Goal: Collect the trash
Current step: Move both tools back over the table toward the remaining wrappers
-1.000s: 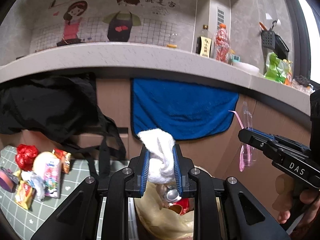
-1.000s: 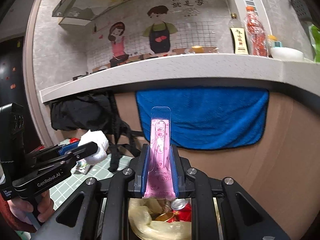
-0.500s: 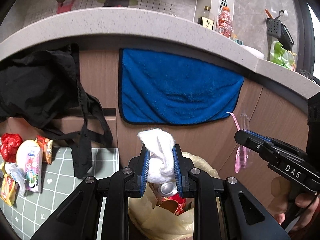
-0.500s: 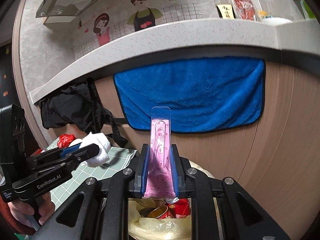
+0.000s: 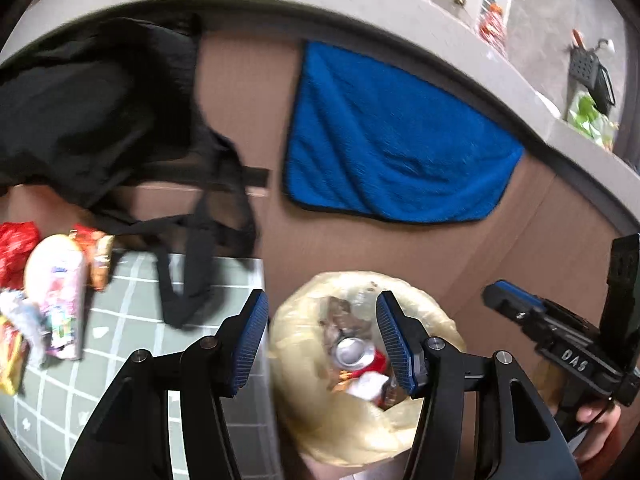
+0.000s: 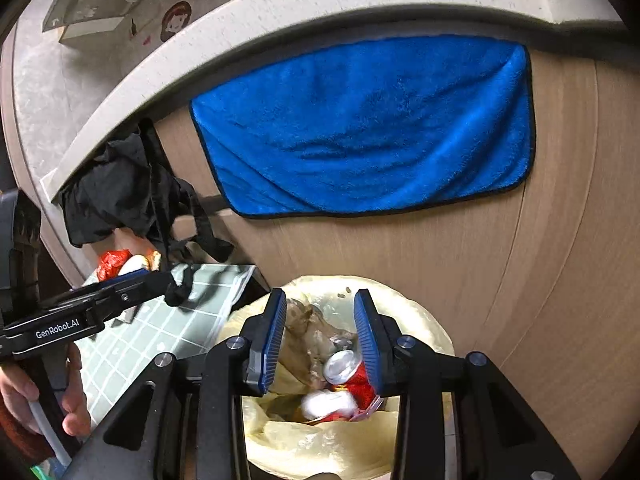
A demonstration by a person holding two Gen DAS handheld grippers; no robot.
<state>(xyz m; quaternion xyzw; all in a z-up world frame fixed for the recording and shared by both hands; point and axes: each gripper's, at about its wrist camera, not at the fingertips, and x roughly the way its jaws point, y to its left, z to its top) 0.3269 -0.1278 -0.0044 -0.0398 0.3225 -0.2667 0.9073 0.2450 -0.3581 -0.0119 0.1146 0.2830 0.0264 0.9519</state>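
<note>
My view's got a low table with a green grid cloth [image 5: 132, 312], snack wrappers [image 5: 60, 300] piled on its left side.

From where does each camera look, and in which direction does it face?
Left wrist: on the left gripper, facing down at the trash bin; open jaws and the right gripper show.
Right wrist: on the right gripper, facing the same bin; open jaws, the left gripper and left hand show.
Shared: bin, blue towel, black bag.

L gripper [image 5: 322, 338] & R gripper [image 6: 320, 338]: fingers spread wide, empty, angled down.
</note>
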